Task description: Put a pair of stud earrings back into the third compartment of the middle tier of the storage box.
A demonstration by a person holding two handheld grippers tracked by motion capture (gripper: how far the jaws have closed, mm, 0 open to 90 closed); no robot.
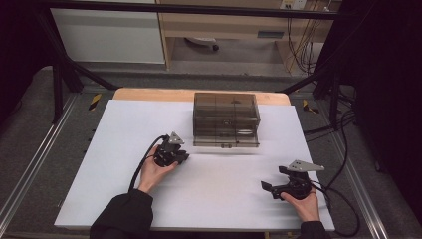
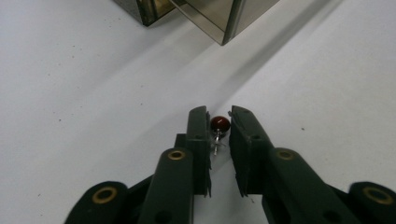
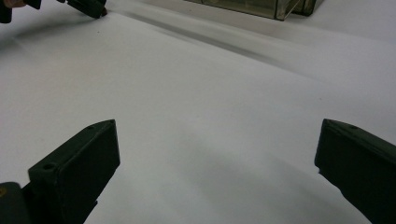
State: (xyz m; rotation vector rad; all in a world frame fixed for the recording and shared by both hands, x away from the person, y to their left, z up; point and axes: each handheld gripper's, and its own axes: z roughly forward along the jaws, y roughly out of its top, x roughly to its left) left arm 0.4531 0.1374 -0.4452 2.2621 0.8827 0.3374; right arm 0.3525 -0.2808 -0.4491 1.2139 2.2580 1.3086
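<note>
A small dark red bead (image 2: 220, 123) on a thin metal pin, like an ear stud, lies on the white sheet (image 1: 119, 129). My left gripper (image 2: 218, 122) has its jaws close on either side of it, and the pads press on the bead. In the high view the left gripper (image 1: 184, 158) sits left of centre, a little in front of a smoky see-through drawer box (image 1: 226, 119). My right gripper (image 1: 274, 179) rests at the front right, its jaws wide apart. In its own view the right gripper (image 3: 219, 154) has only bare sheet between its fingers.
The drawer box (image 2: 205, 18) stands just beyond the left jaws and at the top edge (image 3: 252, 7) of the right gripper view. The other gripper (image 3: 88, 7) shows top left there. Black frame posts and cables flank the table.
</note>
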